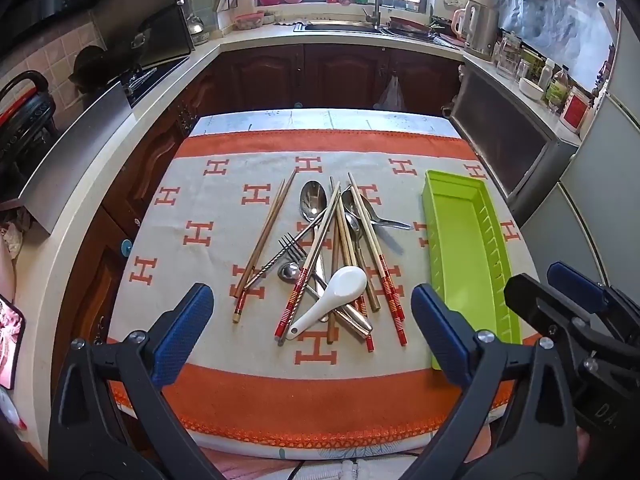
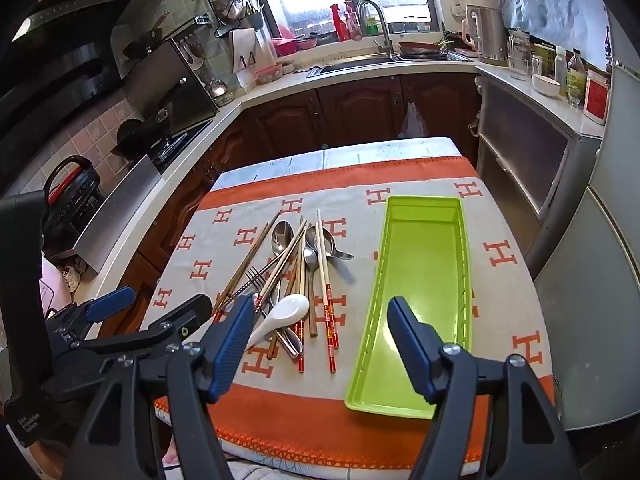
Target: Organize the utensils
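A heap of utensils lies mid-table on the orange-and-cream cloth: a white ceramic spoon [image 1: 336,295] [image 2: 280,316], metal spoons [image 1: 314,199], a fork [image 1: 291,249], and several wooden and red-banded chopsticks [image 1: 378,258] [image 2: 325,280]. To their right stands an empty lime-green tray [image 1: 468,256] [image 2: 420,280]. My left gripper [image 1: 312,320] hovers open at the near edge, facing the heap, nothing between its fingers. My right gripper [image 2: 320,340] is open too, its left finger over the heap's near end and its right finger over the tray. Each view shows the other gripper at its side.
The table [image 1: 320,412] sits in a kitchen. A counter with a stove [image 1: 160,68] runs along the left, a sink [image 1: 340,28] at the back, a steel cabinet [image 1: 512,148] and fridge [image 1: 600,200] close on the right.
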Demonstrator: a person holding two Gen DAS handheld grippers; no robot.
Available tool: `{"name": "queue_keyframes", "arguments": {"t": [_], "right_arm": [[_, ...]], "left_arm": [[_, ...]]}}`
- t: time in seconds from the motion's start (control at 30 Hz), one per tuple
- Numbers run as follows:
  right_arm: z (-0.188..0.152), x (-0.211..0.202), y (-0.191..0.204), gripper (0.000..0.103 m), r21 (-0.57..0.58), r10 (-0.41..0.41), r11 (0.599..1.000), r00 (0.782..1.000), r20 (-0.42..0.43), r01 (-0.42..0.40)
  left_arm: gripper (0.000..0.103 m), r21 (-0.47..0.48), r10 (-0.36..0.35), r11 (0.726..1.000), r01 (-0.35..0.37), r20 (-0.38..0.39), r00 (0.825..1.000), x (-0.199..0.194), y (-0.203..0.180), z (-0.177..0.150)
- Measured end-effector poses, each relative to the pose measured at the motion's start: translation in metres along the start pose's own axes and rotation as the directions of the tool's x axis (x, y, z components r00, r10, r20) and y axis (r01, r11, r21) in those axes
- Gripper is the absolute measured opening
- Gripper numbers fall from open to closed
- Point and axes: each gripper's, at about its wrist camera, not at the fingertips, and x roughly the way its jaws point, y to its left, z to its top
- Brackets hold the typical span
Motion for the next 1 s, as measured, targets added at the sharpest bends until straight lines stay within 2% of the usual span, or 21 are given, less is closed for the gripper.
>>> {"name": "queue_keyframes", "arguments": {"t": [0.27, 0.33, 1.0], "right_arm": [[-0.001, 0.001, 0.003, 0.069, -0.009, -0.019, 1.000, 1.000, -0.012, 0.019], [-0.002, 0.001, 0.003, 0.069, -0.010, -0.019, 1.000, 1.000, -0.013, 0.019], [-0.003, 0.008, 0.005, 0.069, -0.010, -0.043, 0.999, 0.998, -0.045, 0.042]], "left_arm": [[0.096, -0.009, -0.017, 1.000, 0.017, 0.011, 1.000, 0.005, 0.014, -0.003], [0.095, -0.008, -0.007, 1.000, 0.007, 0.010, 1.000, 0.002, 0.006, 0.000], [0.095, -0.002, 0.013, 1.000, -0.013, -0.024, 1.000, 0.009, 0.003, -0.001]]}}
